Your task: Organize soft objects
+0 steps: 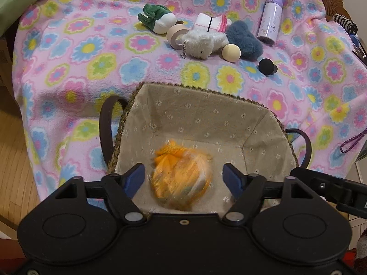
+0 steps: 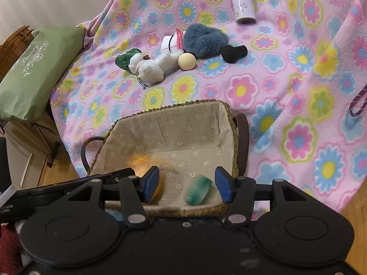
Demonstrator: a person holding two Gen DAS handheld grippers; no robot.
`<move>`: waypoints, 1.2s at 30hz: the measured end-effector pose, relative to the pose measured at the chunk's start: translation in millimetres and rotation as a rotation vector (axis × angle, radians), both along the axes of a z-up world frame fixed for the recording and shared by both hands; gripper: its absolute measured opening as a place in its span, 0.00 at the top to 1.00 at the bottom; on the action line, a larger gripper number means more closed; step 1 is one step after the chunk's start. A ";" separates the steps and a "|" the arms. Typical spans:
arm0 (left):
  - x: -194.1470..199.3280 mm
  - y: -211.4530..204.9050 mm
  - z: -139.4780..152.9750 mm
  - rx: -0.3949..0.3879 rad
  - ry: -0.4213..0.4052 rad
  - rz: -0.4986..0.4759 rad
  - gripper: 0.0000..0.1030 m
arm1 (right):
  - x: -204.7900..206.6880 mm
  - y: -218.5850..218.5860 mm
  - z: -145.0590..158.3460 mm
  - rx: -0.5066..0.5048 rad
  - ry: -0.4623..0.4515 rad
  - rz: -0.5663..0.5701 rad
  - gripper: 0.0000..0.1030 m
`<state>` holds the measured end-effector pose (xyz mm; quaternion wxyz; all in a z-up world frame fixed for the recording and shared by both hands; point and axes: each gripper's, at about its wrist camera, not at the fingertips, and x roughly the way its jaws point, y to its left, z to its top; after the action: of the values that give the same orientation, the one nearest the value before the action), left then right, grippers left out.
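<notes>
A: Left gripper [image 1: 184, 176] sat over the near end of the basket [image 1: 201, 112], jaws parted, pads clear of the orange toy [image 1: 182, 178]. Toy was blurred below them, touching neither pad, so I judged it released and dropping onto the liner.

B: Why release there?

A: Basket looked like the soft-goods bin; letting go above the floor lands the toy inside.

B: Right side?

A: Right gripper [image 2: 187, 186] hung over the same basket, jaws also apart. A green piece [image 2: 199, 190], blurred, lay between them close to the right pad; contact could not be told, no squeeze was seen. Probably also let go.

B: What remained?

A: On the blanket [image 1: 91, 52], well beyond the basket: green-white plush [image 1: 158, 19], white plush [image 1: 204, 43], blue fur [image 1: 244, 42]. Hard items were mixed in: roll [image 1: 174, 36], ball [image 1: 231, 52], black knob [image 1: 267, 66], bottle [image 1: 270, 19]. I judged those should stay out.
</notes>
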<state>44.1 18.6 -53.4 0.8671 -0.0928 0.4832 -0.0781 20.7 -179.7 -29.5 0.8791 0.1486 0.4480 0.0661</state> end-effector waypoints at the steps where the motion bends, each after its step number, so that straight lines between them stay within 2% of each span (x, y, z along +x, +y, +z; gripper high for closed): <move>1: -0.4 -0.6 0.4 0.002 -0.003 0.000 0.31 | -0.2 -0.1 0.4 -0.001 -0.002 0.000 0.48; 36: -2.7 -1.8 3.0 0.046 -0.007 0.008 0.29 | -1.9 -2.4 0.0 -0.015 -0.003 -0.002 0.40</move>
<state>41.5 16.8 -50.4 0.8709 -0.0745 0.4816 -0.0639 18.9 -182.2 -29.5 0.8810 0.1425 0.4470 0.0619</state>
